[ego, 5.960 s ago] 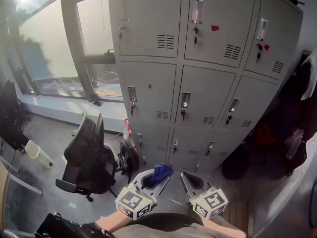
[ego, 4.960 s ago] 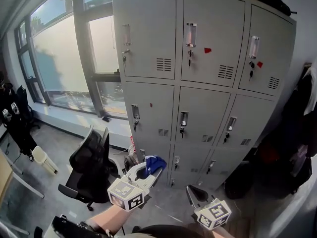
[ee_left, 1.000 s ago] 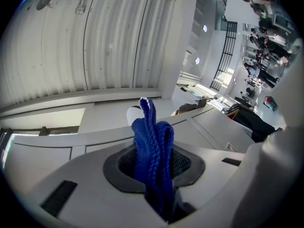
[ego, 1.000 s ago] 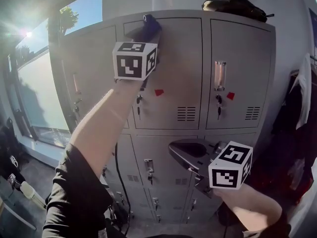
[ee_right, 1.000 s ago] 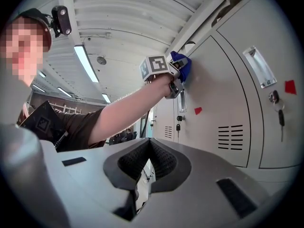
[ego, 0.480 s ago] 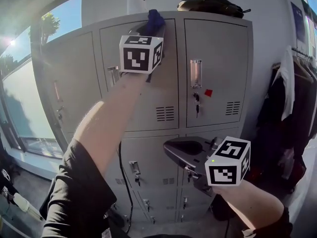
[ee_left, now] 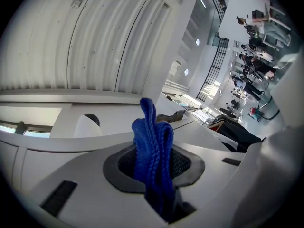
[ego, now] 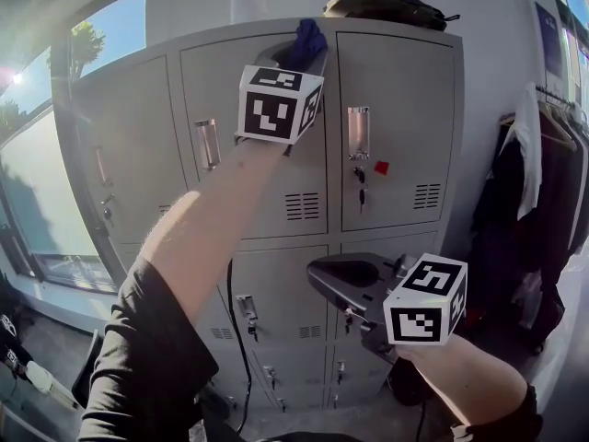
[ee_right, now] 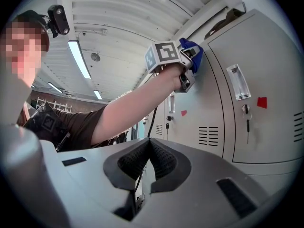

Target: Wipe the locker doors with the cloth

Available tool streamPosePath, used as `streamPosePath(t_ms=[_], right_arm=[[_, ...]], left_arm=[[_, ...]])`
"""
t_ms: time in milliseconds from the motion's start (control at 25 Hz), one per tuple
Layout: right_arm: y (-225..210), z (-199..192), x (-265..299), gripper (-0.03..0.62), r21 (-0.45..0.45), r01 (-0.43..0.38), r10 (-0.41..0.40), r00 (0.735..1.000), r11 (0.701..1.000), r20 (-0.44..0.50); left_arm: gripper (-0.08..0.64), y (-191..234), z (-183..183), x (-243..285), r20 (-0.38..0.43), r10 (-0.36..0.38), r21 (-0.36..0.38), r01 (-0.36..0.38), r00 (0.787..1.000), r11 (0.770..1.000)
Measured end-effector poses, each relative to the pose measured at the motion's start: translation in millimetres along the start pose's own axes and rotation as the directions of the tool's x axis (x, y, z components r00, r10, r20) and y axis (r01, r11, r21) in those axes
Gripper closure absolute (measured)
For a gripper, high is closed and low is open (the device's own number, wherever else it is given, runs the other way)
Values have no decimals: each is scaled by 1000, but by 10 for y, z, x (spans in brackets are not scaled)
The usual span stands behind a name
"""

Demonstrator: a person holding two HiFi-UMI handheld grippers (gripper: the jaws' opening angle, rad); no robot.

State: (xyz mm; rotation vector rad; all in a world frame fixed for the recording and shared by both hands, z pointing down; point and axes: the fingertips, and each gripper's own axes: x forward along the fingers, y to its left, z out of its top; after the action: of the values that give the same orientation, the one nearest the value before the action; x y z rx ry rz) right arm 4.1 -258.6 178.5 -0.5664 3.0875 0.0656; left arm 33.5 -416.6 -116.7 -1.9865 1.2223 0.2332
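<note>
Left gripper (ego: 299,52) is pinching blue knitted cloth (ego: 307,40) against grey metal locker door (ego: 304,168) for wiping; right gripper (ego: 320,273) is idling, jaws together.

Cloth (ego: 307,37) in left claw (ego: 296,55), from waist level up to top door (ego: 299,168)

Locker bank: layout at upper mid door

Lockers (ego: 396,109) dead ahead, 3 cols across; window (ego: 37,201) to L, hung clothing (ego: 529,155) to R. On locker top: bag (ego: 386,5) over R col, rounded container (ego: 247,3) over mid col. Left gripper (ego: 296,55) raised at top edge of upper mid door, cloth (ego: 309,37) between its fingers, against door. Right gripper (ego: 331,279) lower, before mid row, R of left arm (ego: 202,238).
</note>
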Motion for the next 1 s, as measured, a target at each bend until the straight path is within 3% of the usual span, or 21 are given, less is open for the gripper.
streamPosePath(t_ms=[200,400,560,760,1000], right_arm=[[164,-39,226,588,3,-48,48,999,999,-13],[348,-50,509,588,-8,-107,107,994,994,-23],[478,-47,682,588,-11,-149,149,989,989,-27],[563,-56,744,588,-25,-168,167,985,985,-37],[518,-85,652,588,-17,-146,145,989,989,-43]], left_arm=[[446,651,-33,-475,-2,97,4,-97,995,995],[446,1432,-120,-968,-26,216,-24,-217,976,976],[446,1746,-356,-1184,-69,268,12,-268,961,963],[446,1673,-509,-1209,-48,253,27,-252,966,967],[446,1158,-531,-944,-39,172,51,-169,984,984]])
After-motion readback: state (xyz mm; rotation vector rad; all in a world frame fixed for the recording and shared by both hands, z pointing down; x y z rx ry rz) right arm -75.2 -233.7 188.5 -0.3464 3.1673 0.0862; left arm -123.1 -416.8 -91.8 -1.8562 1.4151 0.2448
